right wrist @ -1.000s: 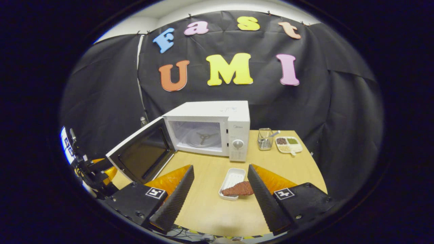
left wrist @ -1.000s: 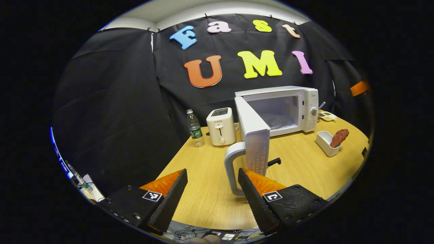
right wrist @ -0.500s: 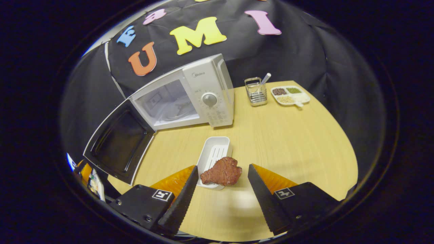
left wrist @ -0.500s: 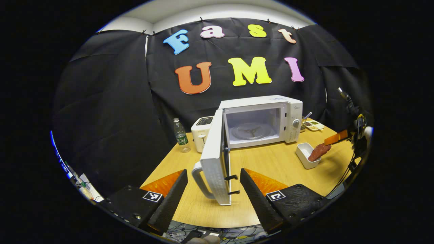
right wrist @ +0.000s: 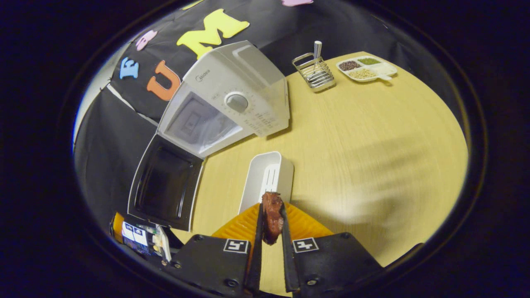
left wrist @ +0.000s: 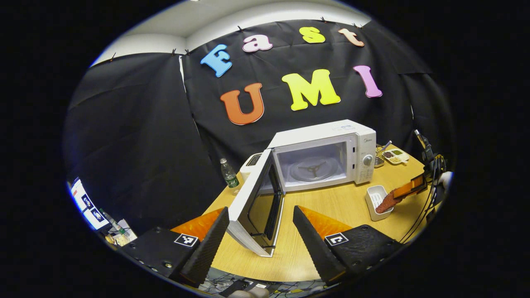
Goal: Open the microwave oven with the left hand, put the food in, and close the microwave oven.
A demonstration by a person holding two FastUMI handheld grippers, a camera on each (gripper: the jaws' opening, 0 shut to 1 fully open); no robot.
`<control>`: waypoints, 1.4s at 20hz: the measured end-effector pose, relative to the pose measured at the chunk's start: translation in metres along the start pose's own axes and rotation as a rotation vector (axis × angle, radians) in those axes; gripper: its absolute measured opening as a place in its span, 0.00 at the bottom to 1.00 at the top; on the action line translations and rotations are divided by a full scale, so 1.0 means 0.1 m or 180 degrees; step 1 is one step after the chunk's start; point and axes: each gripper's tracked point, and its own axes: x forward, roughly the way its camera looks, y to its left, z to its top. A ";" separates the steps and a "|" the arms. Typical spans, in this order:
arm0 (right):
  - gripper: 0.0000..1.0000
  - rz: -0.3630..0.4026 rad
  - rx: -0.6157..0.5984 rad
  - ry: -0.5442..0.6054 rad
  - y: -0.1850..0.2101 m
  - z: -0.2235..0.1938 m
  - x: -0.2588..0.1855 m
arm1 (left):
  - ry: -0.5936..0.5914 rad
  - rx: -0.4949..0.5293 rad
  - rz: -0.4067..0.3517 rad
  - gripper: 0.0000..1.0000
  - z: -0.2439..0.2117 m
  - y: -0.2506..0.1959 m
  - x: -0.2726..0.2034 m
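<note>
Already the microwave (left wrist: pixel 327 155) stood on the table (right wrist: pixel 372 136) with its door (left wrist: pixel 258 207) swung wide, so we judged the opening step done and the food step in hand. Our left gripper (left wrist: pixel 258 231) hung in front of the door's free edge with its fingers spread wide, touching nothing. Our right gripper (right wrist: pixel 271 231) had its fingers pressed in on the piece of meat (right wrist: pixel 271 215), pinching it from both sides just over the near end of the white dish (right wrist: pixel 265 178); in the left gripper view the meat (left wrist: pixel 387 202) looked to be at the dish's (left wrist: pixel 374 198) rim, and we could not tell whether it had fully cleared it. The dish sat in front of the microwave, near its dial side, and the glass turntable (left wrist: pixel 312 169) inside lay bare. As we saw it, the next move called for raising the meat clear of the dish, carrying it leftward past the control panel and into the cavity, then setting it on the turntable without brushing the open door.
</note>
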 end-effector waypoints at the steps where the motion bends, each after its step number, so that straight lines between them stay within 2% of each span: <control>1: 0.10 0.0039 -0.0082 0.0043 -0.01 0.02 0.00 | 0.0017 0.0009 0.0035 0.95 0.00 -0.02 -0.03; 2: 0.18 0.0046 -0.0222 0.0080 -0.02 0.05 -0.01 | 0.0035 0.0026 0.0068 0.95 -0.02 -0.04 -0.05; 5: 0.16 -0.0012 -0.0616 0.0144 -0.05 0.17 -0.01 | 0.0067 0.0039 0.0126 0.95 -0.02 -0.05 -0.11; 6: 0.07 -0.0043 -0.0704 0.0152 -0.05 0.21 -0.03 | 0.0067 0.0037 0.0147 0.95 -0.02 -0.03 -0.12; 7: 0.16 -0.0096 -0.0753 0.0149 -0.06 0.27 -0.05 | 0.0066 0.0023 0.0148 0.95 -0.02 -0.02 -0.12; 12: 0.16 -0.0161 -0.0805 -0.0208 0.33 0.57 -0.31 | -0.0012 -0.0083 0.0044 0.95 -0.04 0.08 -0.09; 16: 0.16 0.0021 -0.0598 -0.0651 1.02 0.76 -0.30 | -0.0076 -0.0089 -0.0173 0.95 -0.06 0.24 -0.09; 19: 0.16 0.0139 -0.0473 -0.0991 1.51 0.87 -0.05 | -0.0122 -0.0047 -0.0328 0.95 -0.08 0.38 -0.08; 21: 0.16 0.0256 -0.0178 -0.1227 1.78 0.96 0.22 | -0.0150 -0.0044 -0.0408 0.95 -0.11 0.50 -0.06; 28: 0.16 0.0385 0.0609 -0.1882 2.21 1.20 1.25 | -0.0115 -0.0013 -0.0450 0.95 -0.37 0.89 0.09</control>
